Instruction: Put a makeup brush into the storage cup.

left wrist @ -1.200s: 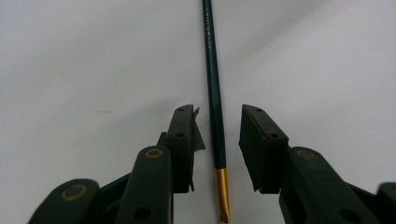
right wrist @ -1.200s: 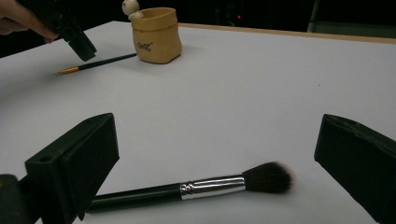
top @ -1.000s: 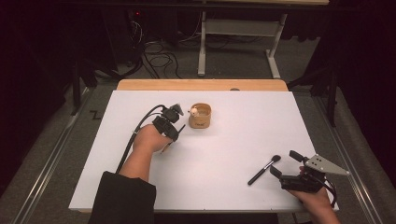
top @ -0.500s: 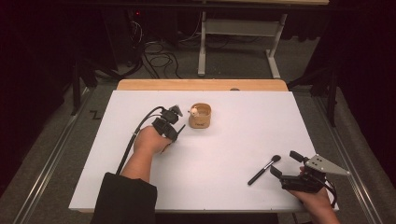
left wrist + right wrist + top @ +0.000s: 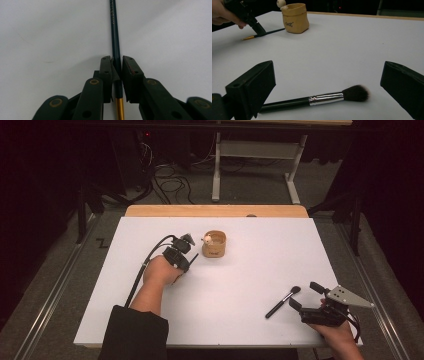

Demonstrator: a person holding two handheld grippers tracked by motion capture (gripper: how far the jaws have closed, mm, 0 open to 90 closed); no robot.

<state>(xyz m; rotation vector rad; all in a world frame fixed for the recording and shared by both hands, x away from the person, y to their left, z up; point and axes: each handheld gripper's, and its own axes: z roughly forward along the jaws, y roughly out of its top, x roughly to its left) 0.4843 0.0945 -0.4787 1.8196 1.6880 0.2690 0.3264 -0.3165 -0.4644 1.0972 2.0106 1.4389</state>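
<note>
1. I am working over a white tabletop (image 5: 250,270) in a dark room, with a tan pouch-shaped holder (image 5: 214,244) near its far middle.
2. My left tool (image 5: 117,71) is clamping a thin dark pencil (image 5: 114,37) lying just beside the holder.
3. My right tool (image 5: 327,85) is standing wide apart around the makeup brush (image 5: 317,98).
4. I am judging the brush light, stiff and slippery; its handle, not the soft bristles, is the place to grip.

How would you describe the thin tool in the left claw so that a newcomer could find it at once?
Start at the white table and find the small tan pot near its far middle. Just left of it, the left claw is shut on a thin dark pencil-like stick with a gold end. Unlike the thick makeup brush, it has no bristle head.
</note>
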